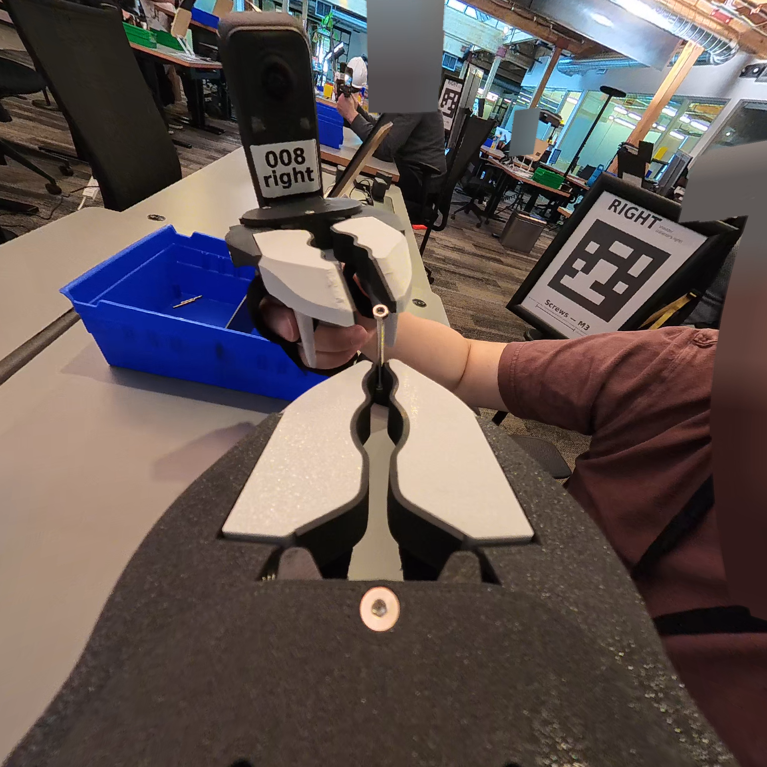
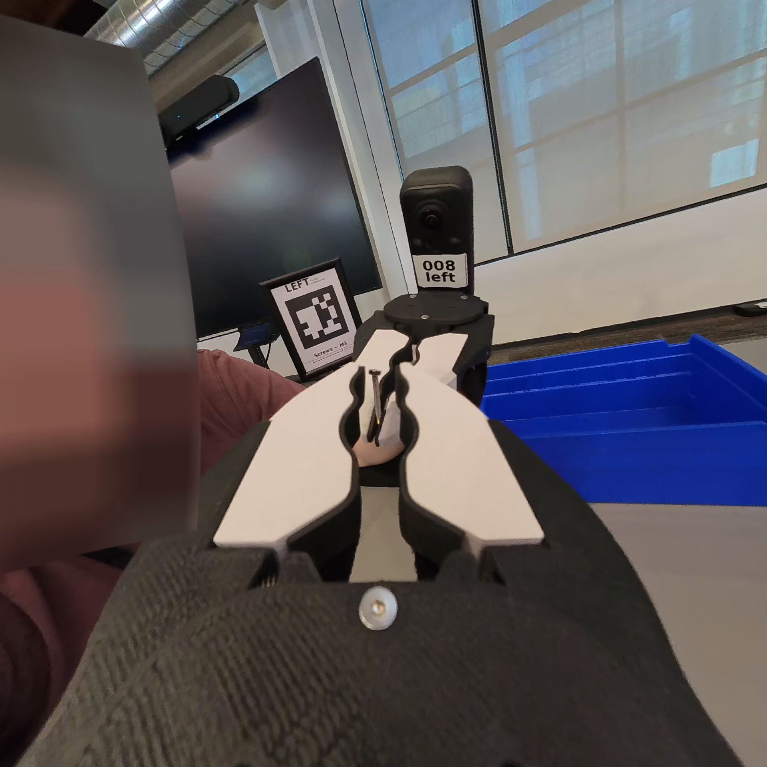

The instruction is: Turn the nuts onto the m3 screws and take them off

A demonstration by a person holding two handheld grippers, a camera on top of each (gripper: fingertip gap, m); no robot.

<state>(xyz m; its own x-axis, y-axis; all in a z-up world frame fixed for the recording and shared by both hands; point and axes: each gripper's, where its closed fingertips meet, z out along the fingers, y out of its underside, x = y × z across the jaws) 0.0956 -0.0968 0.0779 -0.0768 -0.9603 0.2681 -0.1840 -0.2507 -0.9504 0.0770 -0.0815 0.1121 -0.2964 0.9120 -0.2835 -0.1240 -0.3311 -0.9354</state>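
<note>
The grey table (image 1: 83,436) carries a blue bin (image 1: 166,332), set back from the person's edge. One loose brass-coloured pin (image 1: 186,301) lies on its floor. Both grippers face each other in the air above that edge.

The left gripper (image 1: 379,369) is pressed together on the lower end of a screw (image 1: 379,336), which stands nearly upright, head on top. The right gripper (image 2: 378,369) is a little spread, with its fingers on both sides of the shaft and, as it seems, not touching it.

I cannot tell if a nut is on the screw. I judge this is the turning step. Next, the right gripper must close on the nut and turn it, while the left gripper keeps the screw firm.
</note>
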